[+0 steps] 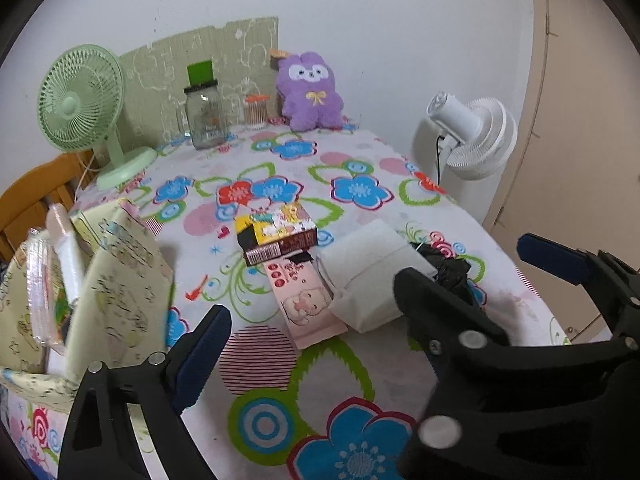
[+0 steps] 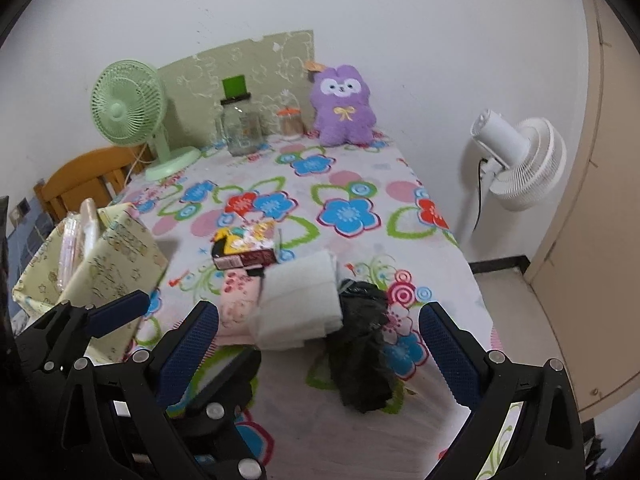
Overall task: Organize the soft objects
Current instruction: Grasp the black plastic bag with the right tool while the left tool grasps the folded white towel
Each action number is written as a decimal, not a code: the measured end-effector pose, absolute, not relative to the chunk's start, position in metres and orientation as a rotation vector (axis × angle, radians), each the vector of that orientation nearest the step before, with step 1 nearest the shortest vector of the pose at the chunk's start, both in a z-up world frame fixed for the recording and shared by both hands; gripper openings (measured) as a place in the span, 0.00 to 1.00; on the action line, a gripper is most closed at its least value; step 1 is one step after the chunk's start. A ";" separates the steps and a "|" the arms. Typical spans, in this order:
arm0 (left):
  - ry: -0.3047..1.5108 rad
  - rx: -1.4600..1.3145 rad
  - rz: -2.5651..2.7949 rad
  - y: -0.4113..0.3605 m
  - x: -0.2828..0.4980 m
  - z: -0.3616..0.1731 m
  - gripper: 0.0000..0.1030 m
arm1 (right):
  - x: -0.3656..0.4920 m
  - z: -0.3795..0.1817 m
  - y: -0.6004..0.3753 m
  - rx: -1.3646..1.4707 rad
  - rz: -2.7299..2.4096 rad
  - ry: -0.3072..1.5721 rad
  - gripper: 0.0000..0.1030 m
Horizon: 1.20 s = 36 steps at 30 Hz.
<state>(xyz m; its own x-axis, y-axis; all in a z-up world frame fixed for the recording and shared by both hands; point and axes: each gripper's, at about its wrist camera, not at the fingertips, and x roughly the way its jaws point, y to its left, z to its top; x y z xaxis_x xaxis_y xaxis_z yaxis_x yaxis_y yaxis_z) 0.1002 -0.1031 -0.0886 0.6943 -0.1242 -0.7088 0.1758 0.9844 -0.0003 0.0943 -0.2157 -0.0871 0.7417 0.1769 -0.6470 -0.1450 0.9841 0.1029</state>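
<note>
The left wrist view shows the left tongs (image 1: 316, 312) wide open and empty, with a blue pad at the lower left and a black finger at the centre right. At the right edge of this frame the right tongs (image 1: 552, 258) enter as a blue pad on a black arm. The right wrist view shows the right tongs (image 2: 320, 332) also wide open, holding nothing, and the left tongs (image 2: 120, 314) appear at the lower left.

The folded white cloth (image 1: 372, 276) lies in the middle of the bench (image 1: 360, 148), just beside a crumpled black bag (image 1: 452, 272). Only the right wrist view shows the whole black bag (image 2: 362, 348), low in the centre between the blue pads; in the left view a finger covers part of it. A pink packet (image 1: 304, 300) touches the cloth on its left, and a small printed box (image 1: 276, 232) lies above it.

A yellow patterned bag (image 1: 120, 280) stands open at the left. At the top of the frame stand a purple plush toy (image 1: 310, 92), a glass jar (image 1: 206, 116) and a green fan (image 1: 80, 100). A white fan (image 2: 516, 160) stands at the right, off the bench.
</note>
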 end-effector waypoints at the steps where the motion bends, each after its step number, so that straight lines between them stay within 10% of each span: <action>1: 0.793 0.067 -0.163 -0.104 0.103 -0.092 0.92 | 0.096 -0.091 -0.218 0.054 0.172 0.723 0.98; 26: 0.824 0.178 -0.244 -0.148 0.138 -0.122 0.78 | 0.124 -0.125 -0.257 0.126 0.121 0.843 0.86; 36: 0.839 0.237 -0.231 -0.153 0.145 -0.133 0.44 | 0.132 -0.139 -0.259 0.153 0.131 0.904 0.77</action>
